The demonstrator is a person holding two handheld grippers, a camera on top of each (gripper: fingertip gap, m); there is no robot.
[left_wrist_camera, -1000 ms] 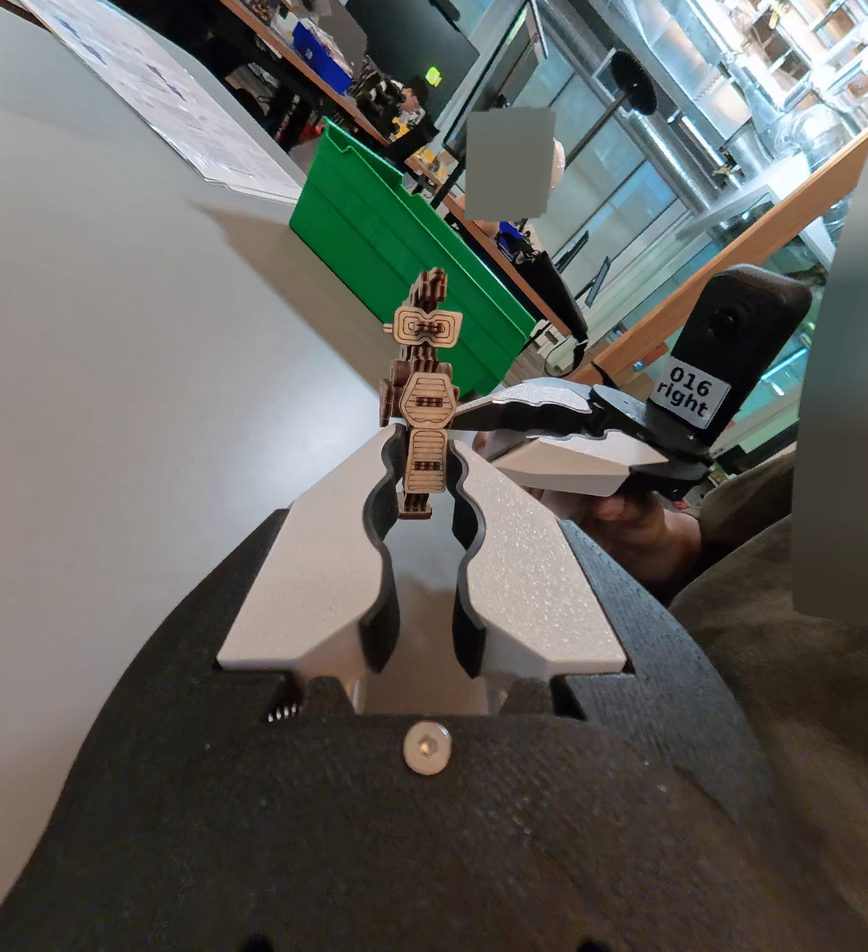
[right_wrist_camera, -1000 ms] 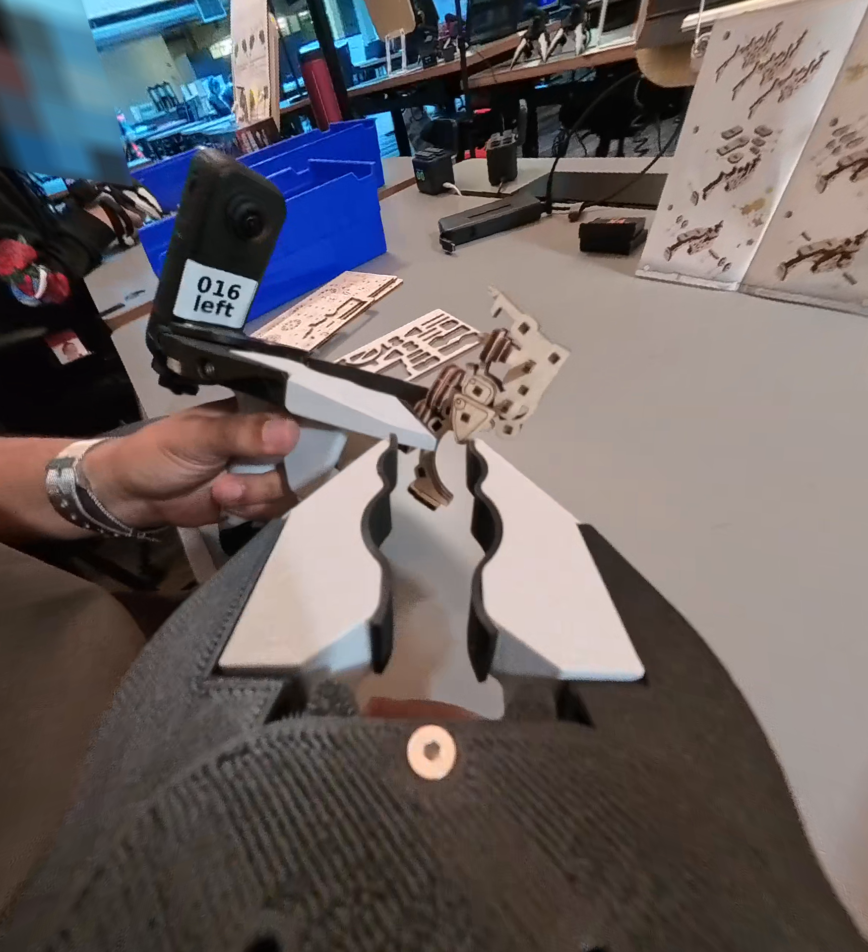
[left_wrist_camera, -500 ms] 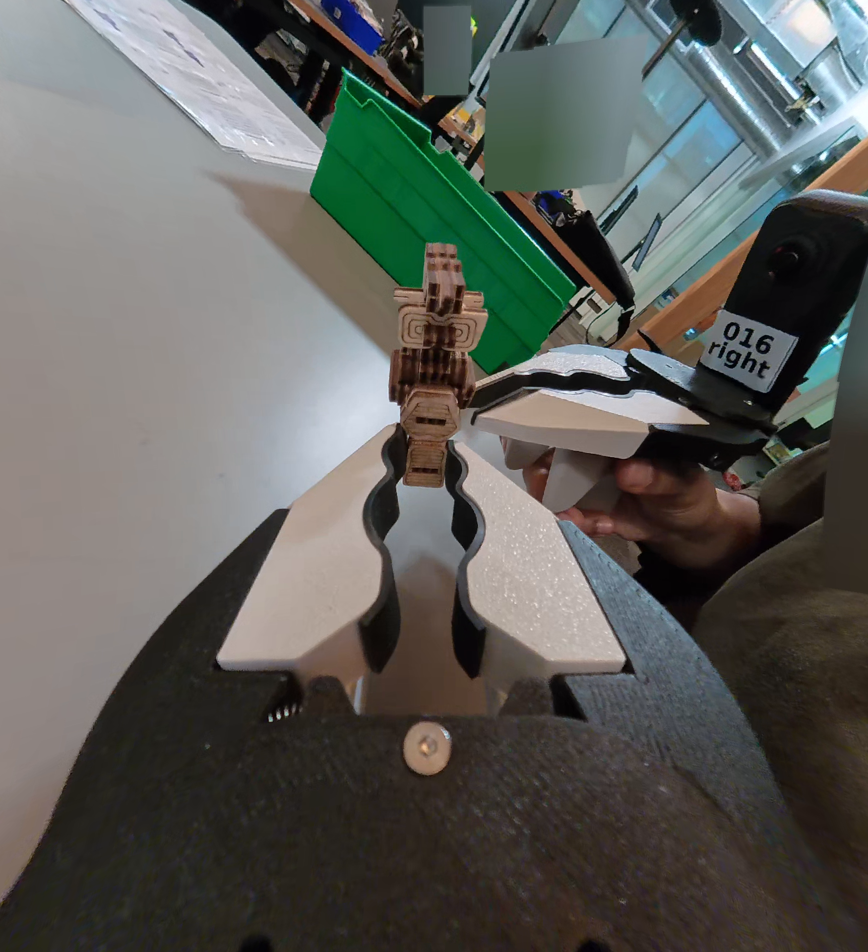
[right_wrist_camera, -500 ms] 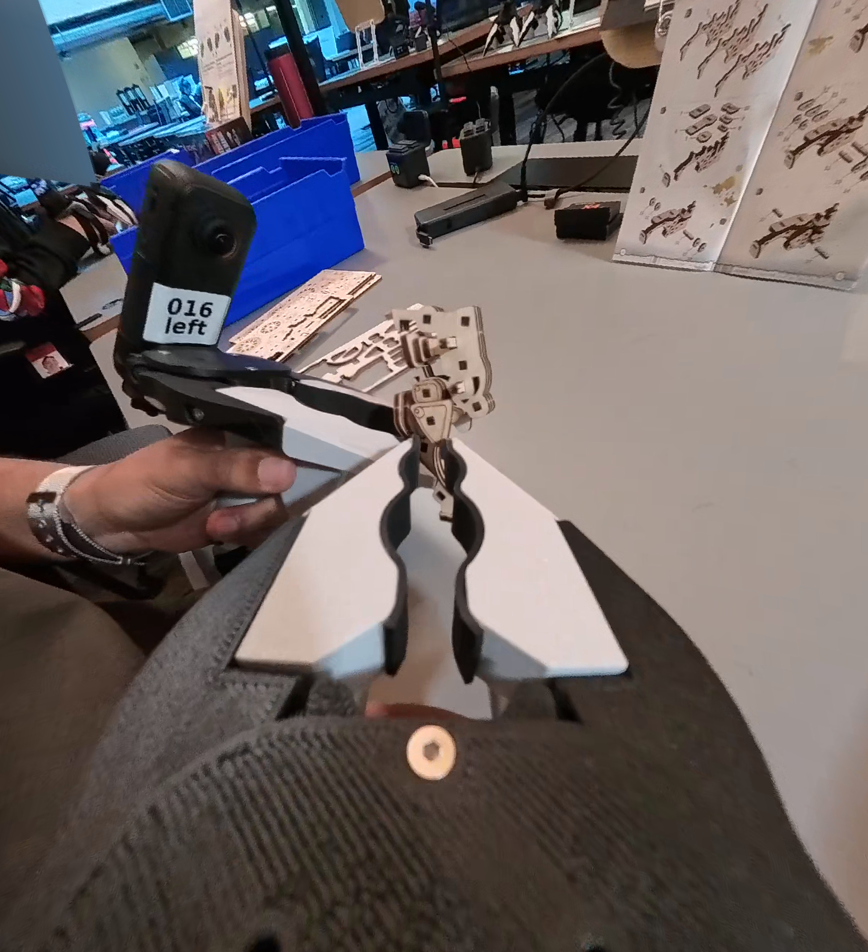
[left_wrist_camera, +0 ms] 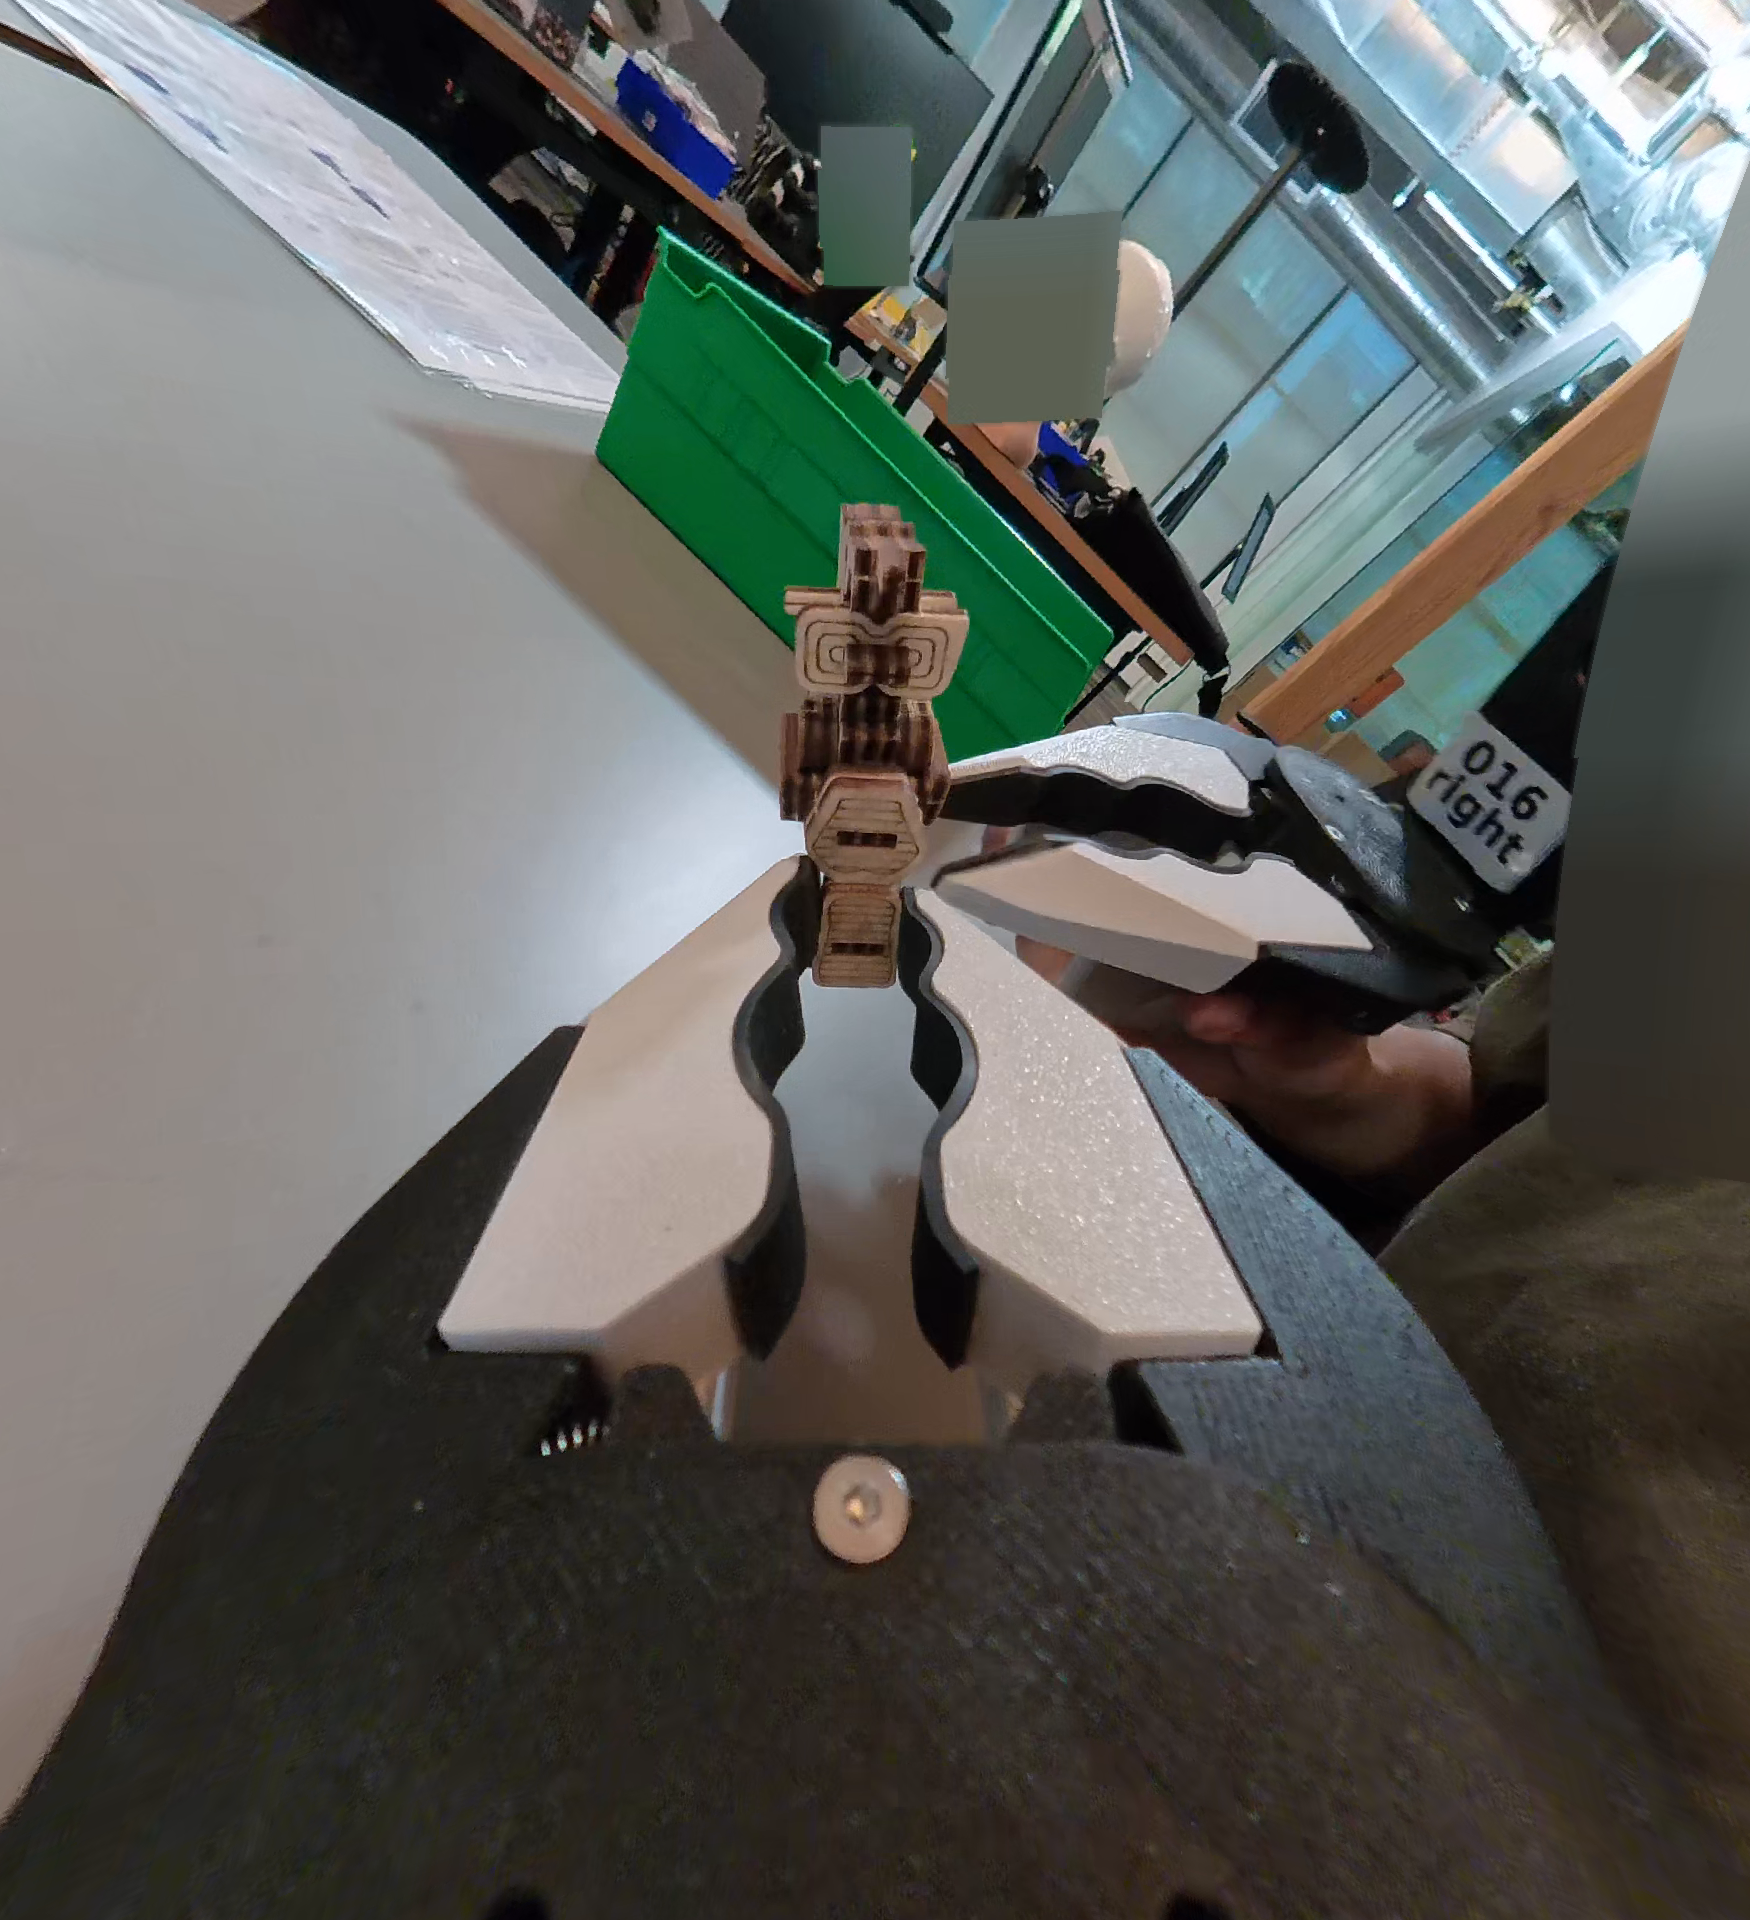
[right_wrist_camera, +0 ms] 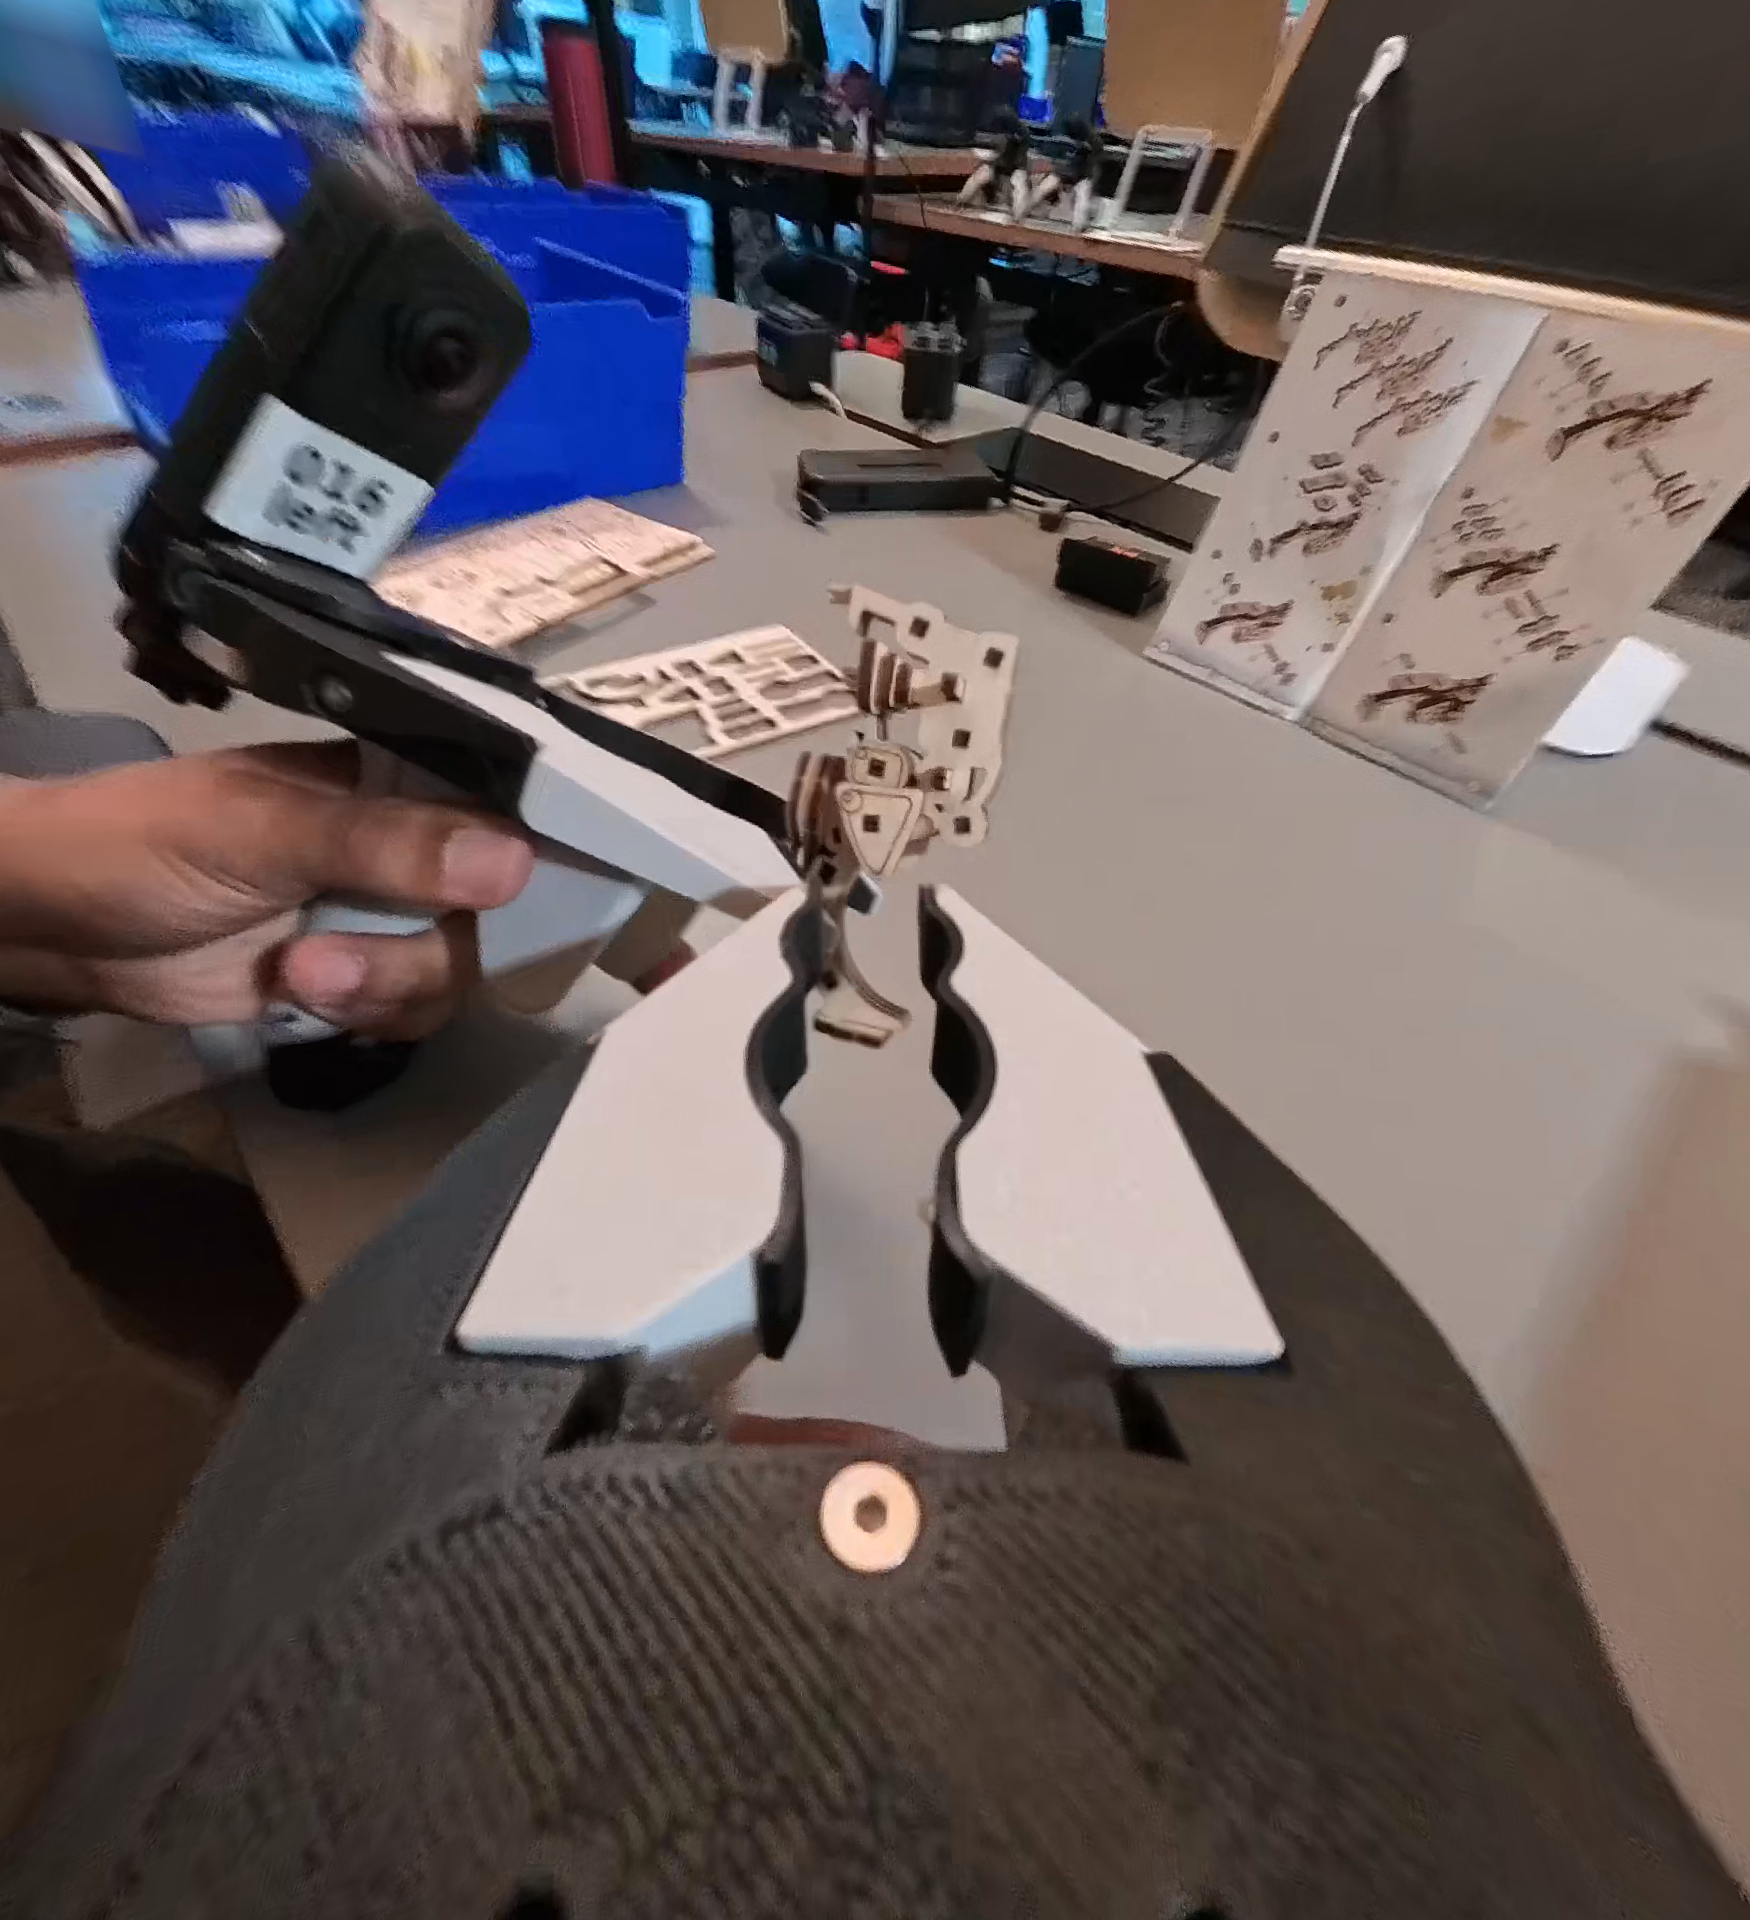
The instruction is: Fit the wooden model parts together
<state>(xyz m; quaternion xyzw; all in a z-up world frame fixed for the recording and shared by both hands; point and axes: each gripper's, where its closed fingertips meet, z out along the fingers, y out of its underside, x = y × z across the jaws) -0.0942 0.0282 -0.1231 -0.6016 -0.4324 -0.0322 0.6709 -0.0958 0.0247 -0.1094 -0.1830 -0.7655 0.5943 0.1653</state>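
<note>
Between the tips of the left gripper stands the wooden model, pinched by its lower end and rising upright above the fingers, held clear of the grey table. From that gripper's right the right gripper reaches in sideways, its tips at the model's middle; in its own view the right gripper has its jaws parted, with a curved wooden leg of the model hanging in the gap against the left pad, and whether the right pad touches it cannot be told. Beyond the left gripper's tips and slightly right sits a green bin, with a printed sheet lying further left on the table. Ahead of the right gripper, flat wooden part sheets lie on the table, a blue bin behind them to the left, and an upright instruction board stands off to the right, near black boxes and cables.
</note>
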